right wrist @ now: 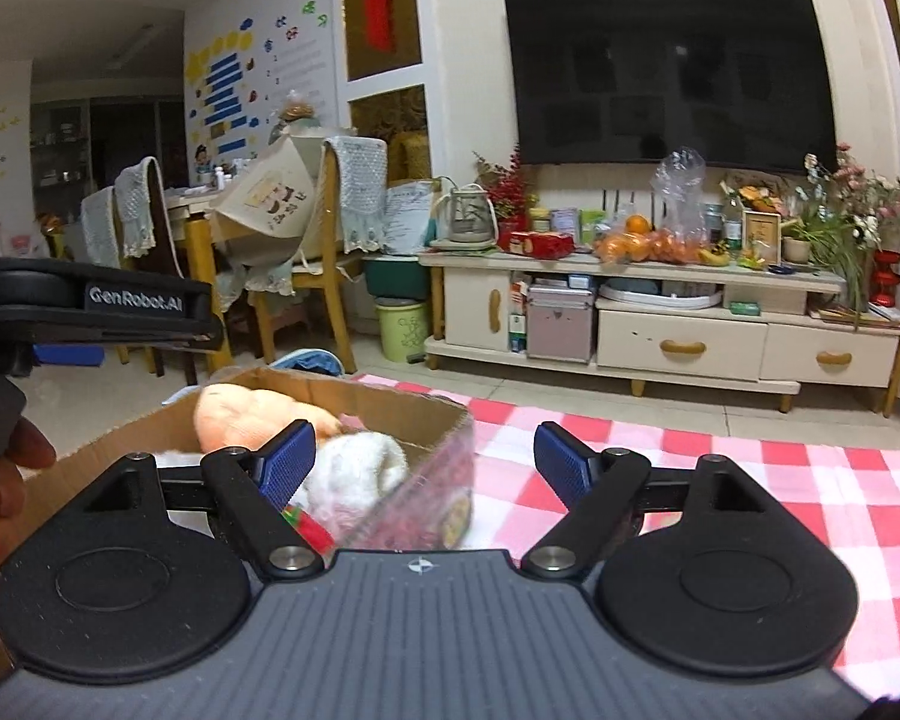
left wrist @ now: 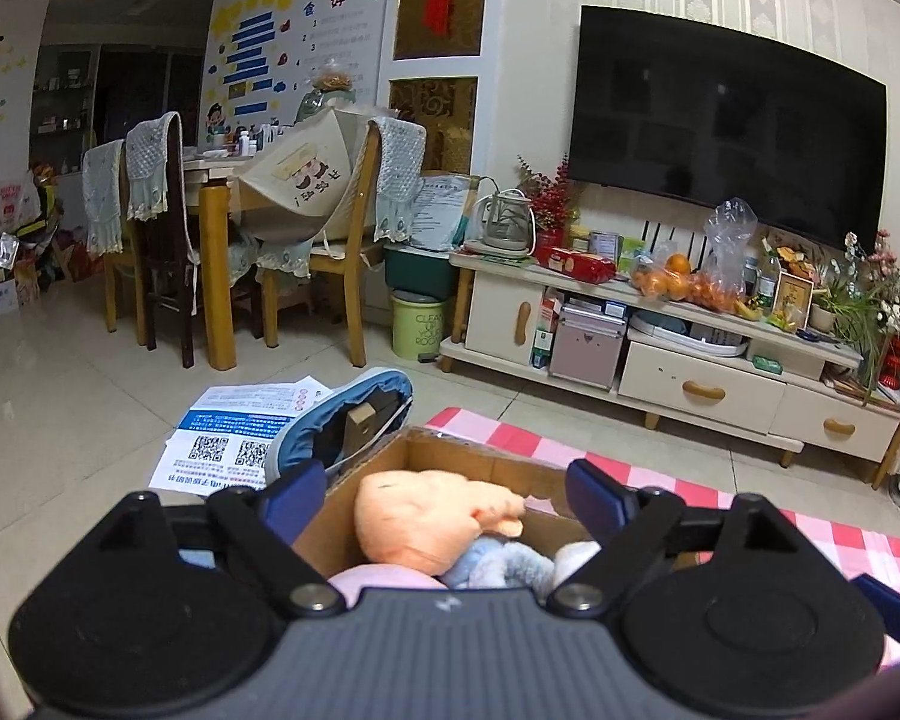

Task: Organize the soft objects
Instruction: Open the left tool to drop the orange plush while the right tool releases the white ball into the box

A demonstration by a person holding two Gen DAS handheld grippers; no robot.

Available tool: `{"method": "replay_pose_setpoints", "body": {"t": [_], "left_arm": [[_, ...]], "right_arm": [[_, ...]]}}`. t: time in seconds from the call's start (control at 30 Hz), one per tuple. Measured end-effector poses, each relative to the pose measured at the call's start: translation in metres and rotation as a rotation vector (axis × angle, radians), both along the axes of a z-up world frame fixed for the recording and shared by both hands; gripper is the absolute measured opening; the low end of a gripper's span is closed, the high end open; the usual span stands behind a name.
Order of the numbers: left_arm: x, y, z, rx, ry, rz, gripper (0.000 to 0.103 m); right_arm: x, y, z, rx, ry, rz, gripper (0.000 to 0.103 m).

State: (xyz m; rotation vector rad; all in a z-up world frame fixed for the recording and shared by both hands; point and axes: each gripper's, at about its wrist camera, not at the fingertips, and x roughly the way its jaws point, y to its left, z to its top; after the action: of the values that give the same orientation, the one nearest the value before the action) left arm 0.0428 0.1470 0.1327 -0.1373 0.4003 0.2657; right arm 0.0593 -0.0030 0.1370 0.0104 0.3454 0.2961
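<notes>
The cardboard box (right wrist: 330,414) sits on the checked cloth (right wrist: 750,480), crammed with an orange plush (left wrist: 426,516) and white plush (right wrist: 354,468). Both the left gripper (left wrist: 444,492) and right gripper (right wrist: 426,462) gape, empty. At the right gripper's six o'clock a blurred wrapper (right wrist: 414,504) could tumble outside.

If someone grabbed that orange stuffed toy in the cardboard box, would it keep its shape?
Probably not: the orange stuffed toy looks plush and slumped over its neighbours, so it should squash and flop. Likely light, and its fuzzy fabric shouldn't slip.
</notes>
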Motion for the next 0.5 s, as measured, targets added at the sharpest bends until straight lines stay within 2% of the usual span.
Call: {"method": "replay_pose_setpoints", "body": {"t": [0.2, 0.5], "left_arm": [[-0.001, -0.008, 0.002, 0.019, -0.003, -0.018, 0.096], [-0.005, -0.018, 0.005, 0.026, -0.015, -0.030, 0.097]], "right_arm": [[-0.006, -0.008, -0.010, -0.018, 0.023, -0.011, 0.100], [-0.002, -0.013, -0.050, -0.098, 0.126, -0.013, 0.103]]}}
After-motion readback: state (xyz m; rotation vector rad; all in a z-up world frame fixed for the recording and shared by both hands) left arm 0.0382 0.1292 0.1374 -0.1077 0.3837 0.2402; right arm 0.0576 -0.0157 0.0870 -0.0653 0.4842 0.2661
